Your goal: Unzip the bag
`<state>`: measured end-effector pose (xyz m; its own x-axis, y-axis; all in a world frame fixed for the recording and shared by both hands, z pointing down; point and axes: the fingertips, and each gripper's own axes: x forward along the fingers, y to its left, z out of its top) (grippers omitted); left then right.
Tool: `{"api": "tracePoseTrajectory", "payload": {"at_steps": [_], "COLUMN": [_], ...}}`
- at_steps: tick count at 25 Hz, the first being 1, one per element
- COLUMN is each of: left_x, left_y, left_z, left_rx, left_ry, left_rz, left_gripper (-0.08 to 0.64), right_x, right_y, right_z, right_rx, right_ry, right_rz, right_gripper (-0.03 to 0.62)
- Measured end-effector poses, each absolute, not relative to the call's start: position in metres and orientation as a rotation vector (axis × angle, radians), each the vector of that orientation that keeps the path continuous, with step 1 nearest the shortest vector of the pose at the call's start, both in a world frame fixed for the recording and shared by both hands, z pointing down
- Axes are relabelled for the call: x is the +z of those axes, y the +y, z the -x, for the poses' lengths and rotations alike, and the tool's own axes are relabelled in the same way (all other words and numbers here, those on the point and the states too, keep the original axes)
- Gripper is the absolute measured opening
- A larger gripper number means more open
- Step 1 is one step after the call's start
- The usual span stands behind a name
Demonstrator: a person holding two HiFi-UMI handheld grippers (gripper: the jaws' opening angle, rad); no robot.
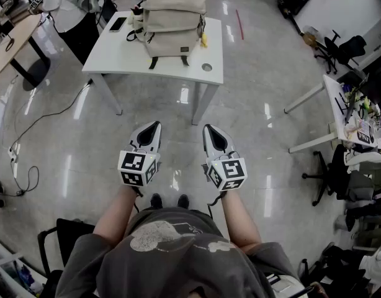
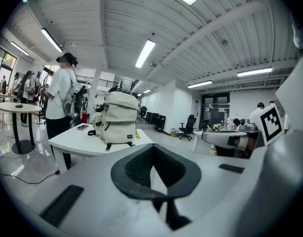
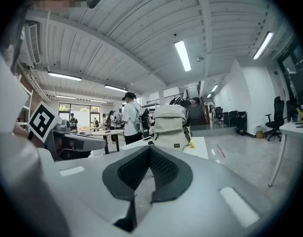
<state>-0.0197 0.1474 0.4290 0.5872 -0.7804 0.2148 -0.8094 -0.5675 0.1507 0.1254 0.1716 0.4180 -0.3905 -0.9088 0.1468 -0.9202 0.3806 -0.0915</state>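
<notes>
White worktop (image 1: 116,58) stands on glossy pale floor (image 1: 252,104). Dark phone (image 1: 118,23) lies flat near worktop's far left corner. Small yellow item (image 1: 204,40) sits near right edge, round cable port (image 1: 206,67) near front right corner. Black cable (image 1: 51,110) trails over floor at left. Red rod (image 1: 239,25) lies on floor beyond worktop. Black office chair (image 1: 340,48) far right, cluttered white desk (image 1: 355,120) nearer. Round wooden table (image 1: 7,48) at left edge. In left gripper view, person in white shirt (image 2: 60,95) stands beside worktop, under ceiling strip lights (image 2: 145,53).

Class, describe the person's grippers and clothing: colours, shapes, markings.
Both the left gripper and right gripper are pale grey tapered shells with black textured pads, each carrying a white cube of black square markers. Worn: a grey short-sleeved T-shirt.
</notes>
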Motion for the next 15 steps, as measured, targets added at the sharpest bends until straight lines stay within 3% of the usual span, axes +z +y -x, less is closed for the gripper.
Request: {"api": "tracePoseTrajectory", "payload": {"at_steps": [15], "left_x": [0.431], "left_y": [0.159], "left_z": [0.056], "left_rx": [0.187], "left_ry": [-1.377], "left_rz": [-2.536], "left_gripper": [0.005], "right_x": [0.417], "right_y": [0.175], "right_z": [-0.095], "right_rx": [0.229], "right_ry": [-2.558], "right_rz": [-1.653], "right_gripper": [-0.002]}}
